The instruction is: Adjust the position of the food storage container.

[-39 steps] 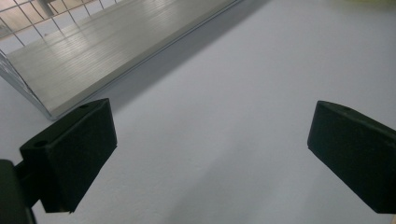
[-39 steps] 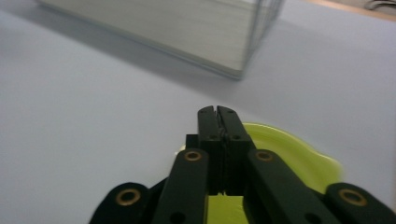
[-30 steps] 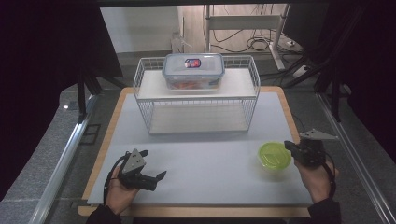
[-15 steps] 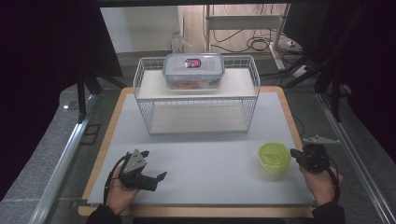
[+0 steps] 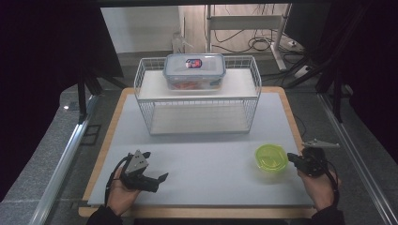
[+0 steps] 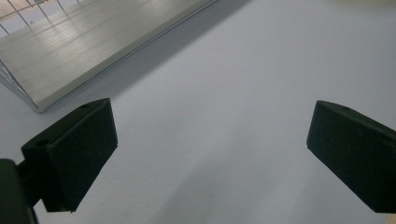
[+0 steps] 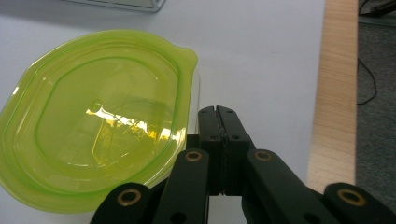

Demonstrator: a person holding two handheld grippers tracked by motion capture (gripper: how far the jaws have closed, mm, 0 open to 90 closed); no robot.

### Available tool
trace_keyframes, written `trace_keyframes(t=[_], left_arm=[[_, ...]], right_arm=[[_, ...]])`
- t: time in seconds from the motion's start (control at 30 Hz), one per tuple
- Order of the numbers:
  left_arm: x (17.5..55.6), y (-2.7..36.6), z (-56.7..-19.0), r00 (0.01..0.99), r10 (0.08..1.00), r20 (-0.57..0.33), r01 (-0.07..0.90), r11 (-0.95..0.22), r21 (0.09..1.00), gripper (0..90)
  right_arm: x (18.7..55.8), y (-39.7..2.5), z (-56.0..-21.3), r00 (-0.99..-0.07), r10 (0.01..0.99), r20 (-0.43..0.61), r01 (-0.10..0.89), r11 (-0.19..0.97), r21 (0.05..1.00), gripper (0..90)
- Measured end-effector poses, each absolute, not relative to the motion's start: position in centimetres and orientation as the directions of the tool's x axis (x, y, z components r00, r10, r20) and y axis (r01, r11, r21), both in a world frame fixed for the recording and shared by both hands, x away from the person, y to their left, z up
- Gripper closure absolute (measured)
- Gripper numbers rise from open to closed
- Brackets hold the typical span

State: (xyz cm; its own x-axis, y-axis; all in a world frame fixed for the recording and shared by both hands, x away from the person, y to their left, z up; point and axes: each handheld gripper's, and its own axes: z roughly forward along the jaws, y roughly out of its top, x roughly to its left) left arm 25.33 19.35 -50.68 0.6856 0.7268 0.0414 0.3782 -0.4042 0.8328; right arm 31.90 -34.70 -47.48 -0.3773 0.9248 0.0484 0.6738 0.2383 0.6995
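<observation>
right gripper point(image 7: 217, 112) – jaws closed, empty, beside green lid point(image 7: 93, 126) | left gripper point(image 5: 157, 180) – wide apart, empty

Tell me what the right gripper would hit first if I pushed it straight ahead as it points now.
Probably nothing soon: the right gripper, jaws shut, points past the right edge of the green lidded container over bare mat. It might graze the lid's rim; depth is unclear.

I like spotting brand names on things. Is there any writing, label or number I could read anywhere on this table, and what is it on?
Red and blue label on the lid of the clear plastic food box on the white wire rack: too small and blurred to read.
Round translucent green plastic lid beside the right claw: no text legible.
Left claw and the white table mat: no writing.
</observation>
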Motion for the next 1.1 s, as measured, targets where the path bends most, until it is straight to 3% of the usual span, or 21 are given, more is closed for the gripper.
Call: trace_keyframes(t=[0.73, 1.1], left_arm=[[25.4, 19.2, -50.8, 0.690, 0.723, 0.039, 0.385, -0.412, 0.826, 1.8], [25.3, 19.1, -50.8, 0.691, 0.722, 0.045, 0.385, -0.420, 0.822, 1.8]], right_arm=[[32.4, -33.2, -50.2, -0.446, 0.878, 0.176, 0.743, 0.254, 0.619, 89.6], [32.3, -31.3, -50.6, -0.492, 0.851, 0.184, 0.740, 0.298, 0.603, 89.6]])
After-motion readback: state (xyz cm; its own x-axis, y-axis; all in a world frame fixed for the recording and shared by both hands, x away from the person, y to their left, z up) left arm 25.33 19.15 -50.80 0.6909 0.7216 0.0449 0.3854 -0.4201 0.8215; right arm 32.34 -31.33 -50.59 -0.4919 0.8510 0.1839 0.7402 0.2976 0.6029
